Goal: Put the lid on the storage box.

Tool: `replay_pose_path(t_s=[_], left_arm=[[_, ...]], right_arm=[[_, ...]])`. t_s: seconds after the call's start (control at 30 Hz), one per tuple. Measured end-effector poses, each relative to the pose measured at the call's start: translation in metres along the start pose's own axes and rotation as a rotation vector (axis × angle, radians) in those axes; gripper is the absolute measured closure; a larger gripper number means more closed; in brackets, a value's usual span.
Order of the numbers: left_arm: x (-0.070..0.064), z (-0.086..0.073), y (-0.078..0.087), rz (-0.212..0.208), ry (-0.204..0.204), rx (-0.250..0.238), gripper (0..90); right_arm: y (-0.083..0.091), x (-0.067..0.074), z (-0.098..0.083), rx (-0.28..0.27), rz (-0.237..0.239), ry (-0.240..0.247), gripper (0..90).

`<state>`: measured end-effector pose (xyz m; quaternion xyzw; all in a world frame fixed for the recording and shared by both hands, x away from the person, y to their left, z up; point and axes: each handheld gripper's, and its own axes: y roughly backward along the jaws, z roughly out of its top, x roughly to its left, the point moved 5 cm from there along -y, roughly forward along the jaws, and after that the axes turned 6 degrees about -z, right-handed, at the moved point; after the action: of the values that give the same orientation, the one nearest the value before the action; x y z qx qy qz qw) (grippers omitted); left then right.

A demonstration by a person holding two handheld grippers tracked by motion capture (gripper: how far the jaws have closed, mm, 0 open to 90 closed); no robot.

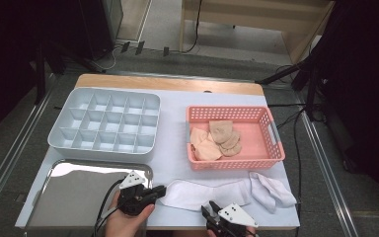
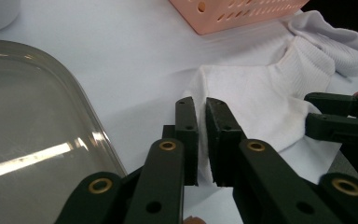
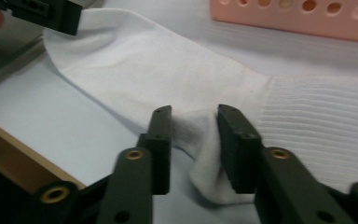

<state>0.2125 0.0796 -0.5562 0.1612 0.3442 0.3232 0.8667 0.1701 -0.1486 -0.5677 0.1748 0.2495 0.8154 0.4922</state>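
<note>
A white sock [image 1: 205,192] lies stretched flat along the table's front edge. My left gripper [image 1: 161,190] is at its left end, beside the metal tray, shut on the fabric. In the left gripper view the jaws [image 2: 201,105] pinch a thin fold of the sock [image 2: 256,88]. My right gripper [image 1: 207,209] sits at the sock's near edge, about midway along it. In the right gripper view its jaws [image 3: 194,114] squeeze a bunched fold of the sock [image 3: 144,70] near the ribbed cuff [image 3: 321,121].
A second white sock [image 1: 272,190] lies crumpled at the front right. Behind it stands a pink basket [image 1: 237,164] holding several beige socks [image 1: 218,138]. A white divided organiser [image 1: 101,147] sits at back left, and a shiny metal tray [image 1: 74,197] at front left.
</note>
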Motion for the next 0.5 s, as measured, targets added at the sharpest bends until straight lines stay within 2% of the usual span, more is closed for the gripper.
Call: replay_pose_path(t_s=[0.07, 0.1, 0.2, 0.3, 0.37, 0.43, 0.5], left_arm=[[-0.001, 0.000, 0.000, -0.005, -0.004, 0.002, 86.8], [-0.001, 0.000, -0.001, -0.005, -0.005, 0.007, 87.0], [0.000, 0.000, -0.001, 0.001, -0.008, 0.010, 87.4], [0.001, 0.000, 0.000, 0.002, -0.002, 0.006, 86.7], [0.001, 0.001, 0.001, 0.002, -0.002, -0.002, 82.5], [0.001, 0.002, 0.003, 0.008, -0.002, -0.013, 78.2], [0.001, 0.002, 0.004, 0.008, -0.001, -0.017, 76.5]], right_arm=[[0.001, -0.003, 0.000, 0.008, -0.013, 0.006, 84.3], [0.002, -0.005, 0.000, 0.014, -0.010, -0.006, 87.6], [0.005, -0.008, -0.001, 0.024, 0.017, -0.023, 88.4], [0.009, -0.009, -0.002, 0.029, 0.046, -0.028, 85.4], [0.014, -0.013, 0.003, -0.014, 0.083, -0.058, 74.1], [0.023, -0.026, 0.012, -0.074, 0.055, -0.090, 70.8], [0.032, -0.048, 0.018, -0.121, -0.014, -0.135, 69.9]])
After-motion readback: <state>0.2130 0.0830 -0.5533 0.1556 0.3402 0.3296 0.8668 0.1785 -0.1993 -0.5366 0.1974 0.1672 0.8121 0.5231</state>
